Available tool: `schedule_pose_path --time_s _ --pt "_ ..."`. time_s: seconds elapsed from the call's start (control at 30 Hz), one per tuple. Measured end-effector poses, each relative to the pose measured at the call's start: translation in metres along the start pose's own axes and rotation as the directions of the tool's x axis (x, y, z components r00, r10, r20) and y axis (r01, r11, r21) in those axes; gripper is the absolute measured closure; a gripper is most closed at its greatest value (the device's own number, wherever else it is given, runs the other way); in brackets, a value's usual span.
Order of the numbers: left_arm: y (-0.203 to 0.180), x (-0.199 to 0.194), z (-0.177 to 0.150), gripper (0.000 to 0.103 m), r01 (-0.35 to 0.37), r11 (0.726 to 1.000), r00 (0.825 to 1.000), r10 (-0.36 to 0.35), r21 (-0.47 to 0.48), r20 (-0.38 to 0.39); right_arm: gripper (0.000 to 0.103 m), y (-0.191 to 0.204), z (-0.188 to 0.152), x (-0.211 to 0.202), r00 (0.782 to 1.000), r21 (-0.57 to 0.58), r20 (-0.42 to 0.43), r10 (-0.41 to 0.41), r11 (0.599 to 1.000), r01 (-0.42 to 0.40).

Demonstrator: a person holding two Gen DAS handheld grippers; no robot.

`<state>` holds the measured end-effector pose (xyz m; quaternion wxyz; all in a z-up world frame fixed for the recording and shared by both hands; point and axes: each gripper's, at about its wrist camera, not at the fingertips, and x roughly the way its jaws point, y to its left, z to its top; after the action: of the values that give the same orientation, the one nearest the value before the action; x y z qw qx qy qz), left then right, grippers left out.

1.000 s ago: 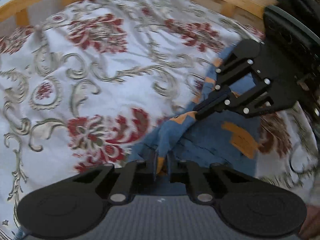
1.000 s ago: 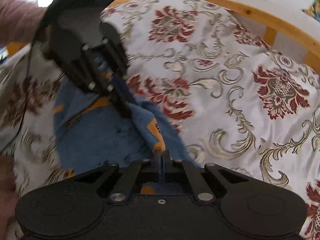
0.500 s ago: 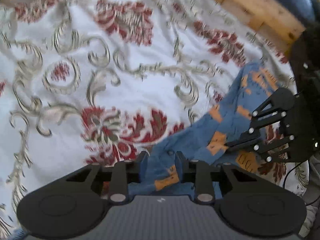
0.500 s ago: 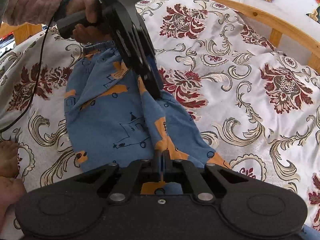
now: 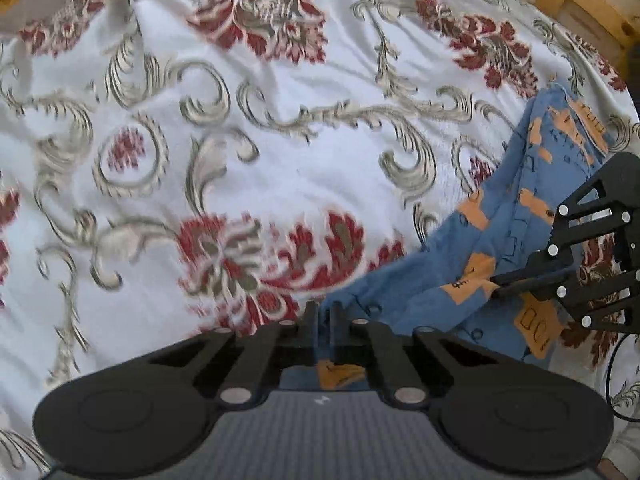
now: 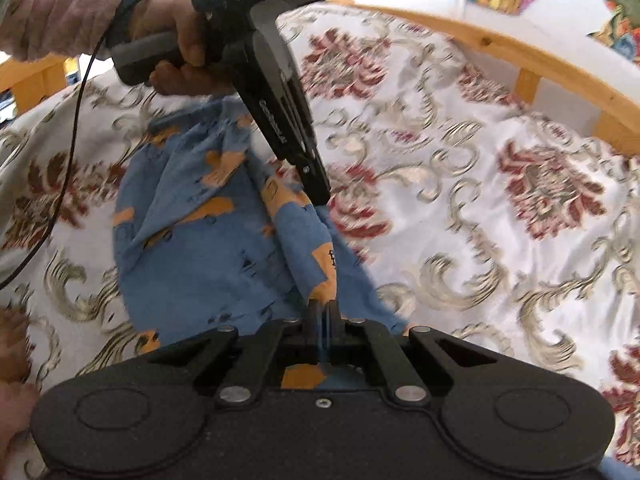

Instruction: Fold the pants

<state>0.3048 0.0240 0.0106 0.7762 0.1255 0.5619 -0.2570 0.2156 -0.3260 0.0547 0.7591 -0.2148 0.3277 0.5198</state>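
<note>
1. Left wrist view: the blue pants point(image 5: 500, 264), printed with orange patches, are seen on the right of a white bedspread point(image 5: 260, 168) patterned with red flowers and beige scrolls. An edge of the blue fabric is pinched between the fingers of the left gripper point(image 5: 325, 314), whose jaws have just been closing and are now drawn narrow on the cloth. From there the pants are stretched towards the right gripper point(image 5: 498, 286), seen at the right edge with its tips clamped on a fold of the fabric. A wooden bed frame point(image 5: 576, 4) is visible at the top right corner.

2. Right wrist view: the pants point(image 6: 192, 248) are spread in loose folds on the bedspread point(image 6: 460, 200), left of centre. The right gripper point(image 6: 321, 312) is pressed fully together on a raised ridge of blue cloth. The left gripper point(image 6: 322, 200) is pointed steeply down onto the upper edge of the pants, its tips closed on the fabric, and is held by a hand point(image 6: 176, 44) in a pink sleeve point(image 6: 60, 4). The curved wooden bed frame point(image 6: 540, 60) is seen behind.
</note>
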Motion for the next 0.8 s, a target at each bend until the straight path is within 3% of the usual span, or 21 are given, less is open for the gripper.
schedule_pose_path --time_s 0.23,0.33,0.47,0.53,0.63,0.7,0.8 --pt "0.033 0.007 0.011 0.101 -0.005 0.994 0.999 0.01 -0.107 0.053 0.1 -0.018 0.005 0.028 0.995 0.026 -0.023 -0.093 0.995 0.094" --pt "0.037 0.015 0.01 0.101 -0.001 0.993 0.998 0.009 -0.114 0.063 0.08 -0.023 0.005 0.037 0.99 0.048 -0.038 -0.136 0.989 0.138" --pt "0.045 0.013 0.005 0.101 0.039 0.988 0.995 -0.025 -0.152 0.093 0.075 -0.022 0.01 0.027 0.985 0.064 -0.001 -0.175 0.983 0.175" --pt "0.05 0.008 0.001 0.1 0.034 0.984 0.994 -0.014 -0.177 0.112 0.073 -0.016 0.012 0.022 0.988 0.07 0.007 -0.155 0.986 0.154" --pt "0.055 0.003 -0.002 0.096 0.084 0.973 0.991 -0.06 -0.215 0.117 0.07 -0.002 0.012 0.013 0.995 0.072 0.007 -0.096 0.993 0.095" --pt "0.052 0.0 -0.004 0.086 0.102 0.975 0.991 -0.082 -0.198 0.108 0.07 0.009 0.01 0.004 0.998 0.046 0.014 -0.064 0.997 0.064" --pt "0.045 0.003 -0.005 0.077 0.079 0.984 0.995 -0.069 -0.157 0.067 0.069 0.025 0.004 -0.01 0.999 0.041 0.003 0.038 0.998 -0.038"
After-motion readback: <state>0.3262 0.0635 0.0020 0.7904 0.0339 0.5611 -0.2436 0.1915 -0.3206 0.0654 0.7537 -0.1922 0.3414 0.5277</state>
